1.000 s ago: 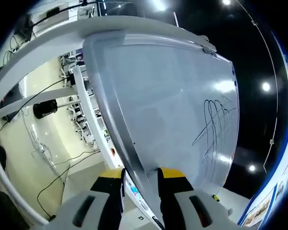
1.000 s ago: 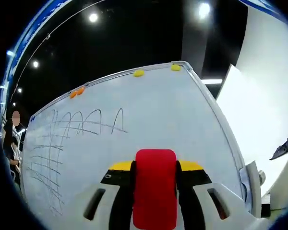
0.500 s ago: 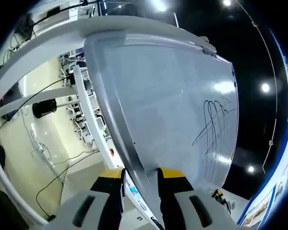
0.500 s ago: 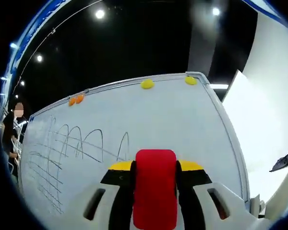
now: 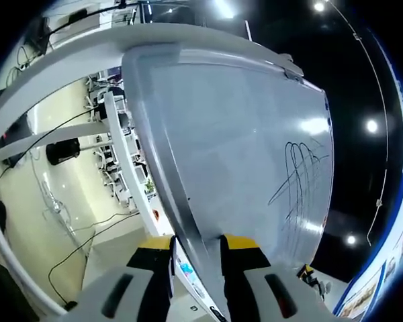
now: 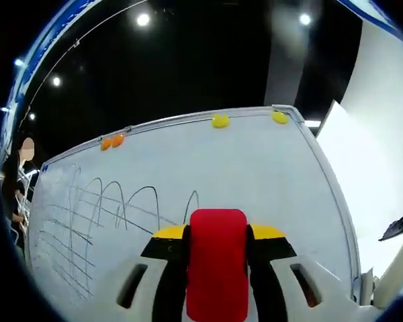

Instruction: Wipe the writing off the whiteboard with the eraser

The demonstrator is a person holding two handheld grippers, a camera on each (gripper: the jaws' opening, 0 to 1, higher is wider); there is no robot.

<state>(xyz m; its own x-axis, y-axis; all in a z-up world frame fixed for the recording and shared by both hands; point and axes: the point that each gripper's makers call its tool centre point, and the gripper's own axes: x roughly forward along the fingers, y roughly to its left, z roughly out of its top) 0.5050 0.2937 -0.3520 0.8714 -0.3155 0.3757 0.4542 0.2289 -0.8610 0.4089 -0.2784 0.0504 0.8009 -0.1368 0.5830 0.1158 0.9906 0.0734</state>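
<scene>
The whiteboard (image 6: 255,174) fills the middle of the right gripper view, with dark looped and crossed lines of writing (image 6: 101,215) on its left half. My right gripper (image 6: 217,235) is shut on the red eraser (image 6: 217,261), held just below and right of the loops. In the left gripper view the same whiteboard (image 5: 235,134) is seen edge-on, with writing (image 5: 299,181) toward its right side. My left gripper (image 5: 197,243) is shut on the board's metal edge frame (image 5: 181,215).
Yellow magnets (image 6: 220,121) and orange magnets (image 6: 111,141) sit on the board's top rim. A person (image 6: 17,188) stands at the far left. A white beam (image 5: 67,54), cables on the floor (image 5: 67,221) and a black bin (image 5: 62,150) lie left of the board.
The right view has shifted: the board's top rim and magnets sit lower in the picture and the writing has come closer to the eraser. The left gripper keeps its hold on the frame.
</scene>
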